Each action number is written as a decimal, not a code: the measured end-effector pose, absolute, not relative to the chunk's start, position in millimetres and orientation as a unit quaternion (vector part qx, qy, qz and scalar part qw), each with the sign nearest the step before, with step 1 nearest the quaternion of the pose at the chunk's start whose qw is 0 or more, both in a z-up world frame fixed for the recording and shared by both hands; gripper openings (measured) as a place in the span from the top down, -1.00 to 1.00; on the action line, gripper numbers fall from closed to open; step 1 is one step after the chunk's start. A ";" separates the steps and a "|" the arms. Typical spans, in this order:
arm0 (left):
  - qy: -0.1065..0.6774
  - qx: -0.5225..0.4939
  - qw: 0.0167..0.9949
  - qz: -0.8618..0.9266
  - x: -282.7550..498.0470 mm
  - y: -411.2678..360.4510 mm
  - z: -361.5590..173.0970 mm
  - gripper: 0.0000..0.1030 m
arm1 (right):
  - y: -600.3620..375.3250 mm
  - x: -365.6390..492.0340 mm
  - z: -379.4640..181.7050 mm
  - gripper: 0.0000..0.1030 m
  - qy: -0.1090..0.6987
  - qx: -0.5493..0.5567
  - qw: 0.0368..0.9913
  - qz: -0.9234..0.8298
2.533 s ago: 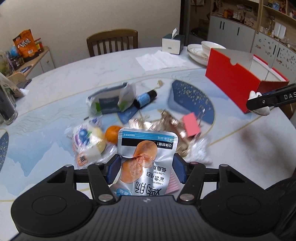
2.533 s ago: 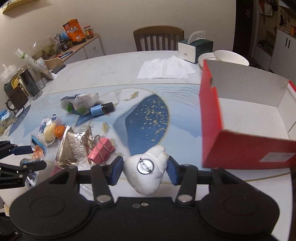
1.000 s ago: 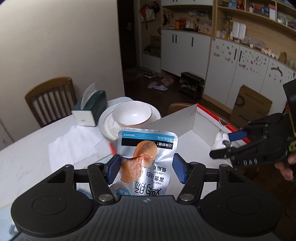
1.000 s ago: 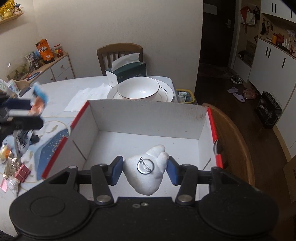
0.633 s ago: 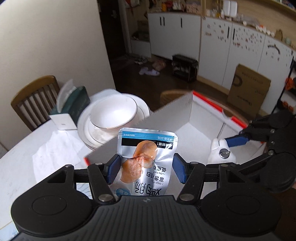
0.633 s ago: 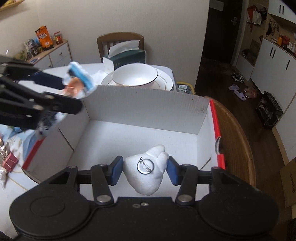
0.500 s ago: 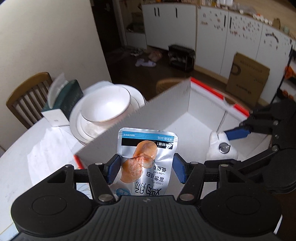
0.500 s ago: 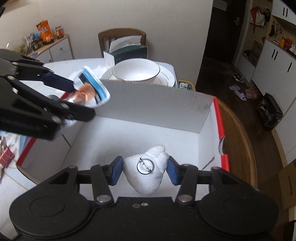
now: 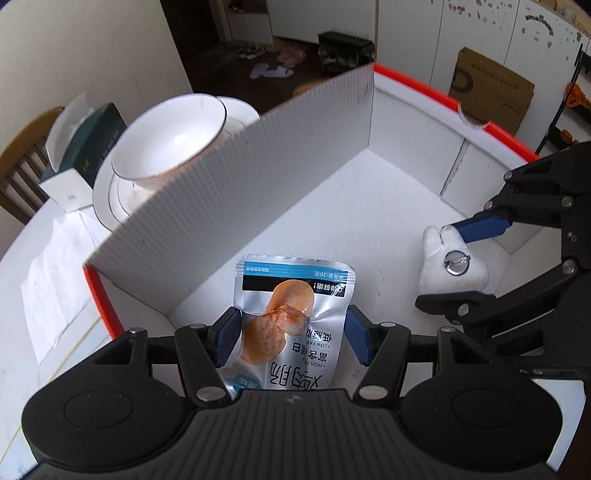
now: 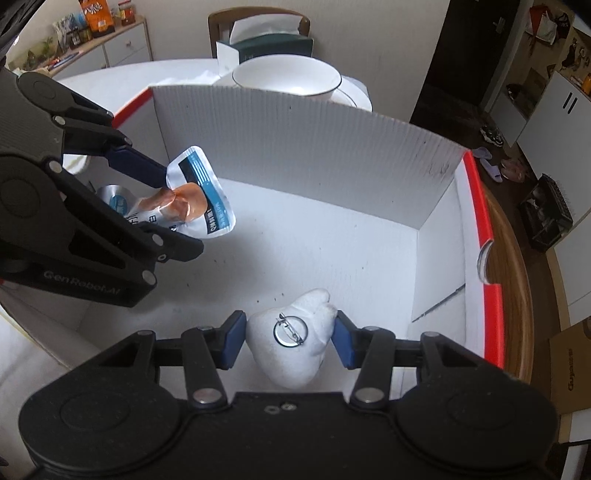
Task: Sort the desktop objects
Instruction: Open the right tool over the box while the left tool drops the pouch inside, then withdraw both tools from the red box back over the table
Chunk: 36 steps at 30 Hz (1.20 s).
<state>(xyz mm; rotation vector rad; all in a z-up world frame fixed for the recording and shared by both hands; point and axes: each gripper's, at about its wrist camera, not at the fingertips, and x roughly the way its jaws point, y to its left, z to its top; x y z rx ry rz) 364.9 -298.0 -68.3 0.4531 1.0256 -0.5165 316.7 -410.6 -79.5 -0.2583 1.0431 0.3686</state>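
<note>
My left gripper point(image 9: 291, 341) is shut on a silver snack pouch point(image 9: 295, 321) with an orange picture and holds it inside the red-edged white cardboard box point(image 9: 229, 192). It also shows in the right wrist view point(image 10: 173, 214) with the pouch point(image 10: 195, 199) at the box's left. My right gripper point(image 10: 290, 345) is shut on a white plush badge point(image 10: 291, 350) with a metal pin back, low over the box floor. In the left wrist view that gripper point(image 9: 450, 266) and the plush badge point(image 9: 450, 266) sit at the box's right.
A white bowl on plates point(image 9: 166, 147) and a dark tissue box point(image 9: 85, 151) stand just behind the box's far wall point(image 10: 306, 147). White paper napkins point(image 9: 55, 258) lie on the table to the left. A wooden chair point(image 10: 255, 18) is beyond.
Both grippers have moved from the table clutter over to the box and lowered into it, each still holding its item. They are deeper in the box than half a second ago.
</note>
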 end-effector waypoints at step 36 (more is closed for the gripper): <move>0.431 0.126 0.859 -0.246 345.1 -281.1 -31.0 -0.51 | -442.8 288.9 -40.2 -0.52 0.435 -0.064 0.876 0.196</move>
